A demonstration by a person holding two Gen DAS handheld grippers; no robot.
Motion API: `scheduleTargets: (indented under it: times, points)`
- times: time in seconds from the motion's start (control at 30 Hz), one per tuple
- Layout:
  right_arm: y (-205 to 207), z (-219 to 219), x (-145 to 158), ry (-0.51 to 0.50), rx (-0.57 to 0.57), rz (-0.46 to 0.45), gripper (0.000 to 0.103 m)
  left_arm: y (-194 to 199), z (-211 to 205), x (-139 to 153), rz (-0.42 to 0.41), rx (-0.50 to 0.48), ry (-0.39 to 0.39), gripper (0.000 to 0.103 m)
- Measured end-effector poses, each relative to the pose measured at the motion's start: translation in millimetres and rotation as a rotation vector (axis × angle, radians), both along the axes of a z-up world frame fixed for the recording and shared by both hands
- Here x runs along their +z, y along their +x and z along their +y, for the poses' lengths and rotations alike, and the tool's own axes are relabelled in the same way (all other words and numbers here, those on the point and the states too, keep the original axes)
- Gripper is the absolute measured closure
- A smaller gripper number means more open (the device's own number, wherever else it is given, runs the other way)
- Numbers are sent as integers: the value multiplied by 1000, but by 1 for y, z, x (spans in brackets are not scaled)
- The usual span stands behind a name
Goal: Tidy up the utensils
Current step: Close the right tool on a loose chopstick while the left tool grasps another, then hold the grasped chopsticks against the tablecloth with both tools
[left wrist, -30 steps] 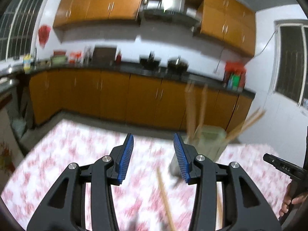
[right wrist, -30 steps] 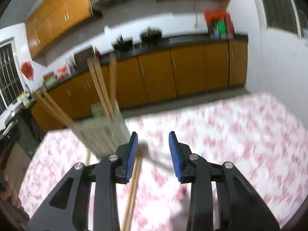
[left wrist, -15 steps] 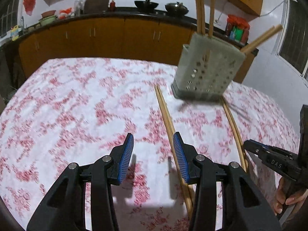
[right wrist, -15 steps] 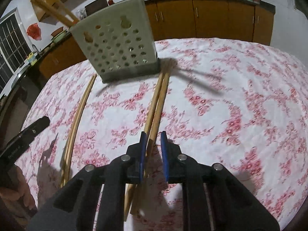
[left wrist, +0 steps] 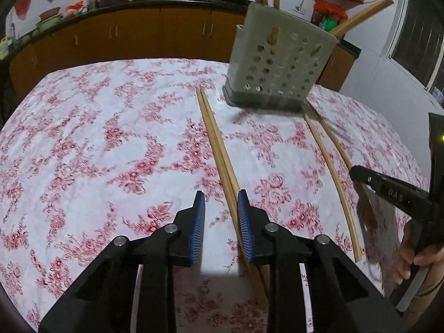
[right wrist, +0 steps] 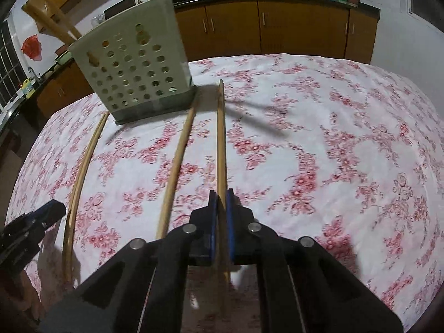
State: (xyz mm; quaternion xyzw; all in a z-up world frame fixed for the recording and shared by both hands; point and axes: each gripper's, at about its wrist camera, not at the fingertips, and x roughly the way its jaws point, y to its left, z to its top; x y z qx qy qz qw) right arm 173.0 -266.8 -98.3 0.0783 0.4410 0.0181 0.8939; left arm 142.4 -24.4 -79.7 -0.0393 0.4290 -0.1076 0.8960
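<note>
1. We see both views lit by dim, cool indoor light, apparently from overhead, and the windows point(left wrist: 416, 41) are dark.
2. The holder point(right wrist: 133, 75) throws long thin shadows across the tablecloth point(right wrist: 333, 152) in the right wrist view.
3. The left gripper point(left wrist: 221, 208) drops a soft shadow just beneath its fingers.
4. Fisheye distortion bows the cabinets point(left wrist: 138, 33) and bends the outer chopsticks point(left wrist: 330, 172) into curves; black vignette fills the corners.
5. We find the cloth's pattern smeared by motion blur, worst toward the edges.
6. The right gripper point(right wrist: 221, 202) looks soft up close, perhaps out of focus.
</note>
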Motion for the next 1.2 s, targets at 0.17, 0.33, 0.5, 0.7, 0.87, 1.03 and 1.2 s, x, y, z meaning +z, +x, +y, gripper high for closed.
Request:
scheduleTargets:
  times: [0.17, 0.33, 0.5, 0.7, 0.87, 1.03, 1.2]
  points:
    - [1, 0, -1, 1, 3, -6, 95, 0, -3, -3, 13, -5, 17, 79]
    - [2, -3, -1, -5, -1, -6, 95, 1, -6, -3, 25, -9, 56, 81]
    - [0, -3, 0, -8, 10, -6, 94, 4, -7, -5, 24, 2, 73, 86]
    - [-2, 7, -1, -35, 42, -17, 93, 18, 6, -5, 26, 37, 81, 95]
    - [3, 5, -3, -49, 29, -25, 94, 30, 24, -4, 25, 87, 98, 95]
    - [10, -9, -5, -71, -37, -36, 94, 38, 43, -4, 21, 122, 103, 95]
    - [9, -13, -7, -78, -51, -45, 94, 38, 46, -4, -1, 121, 123, 95]
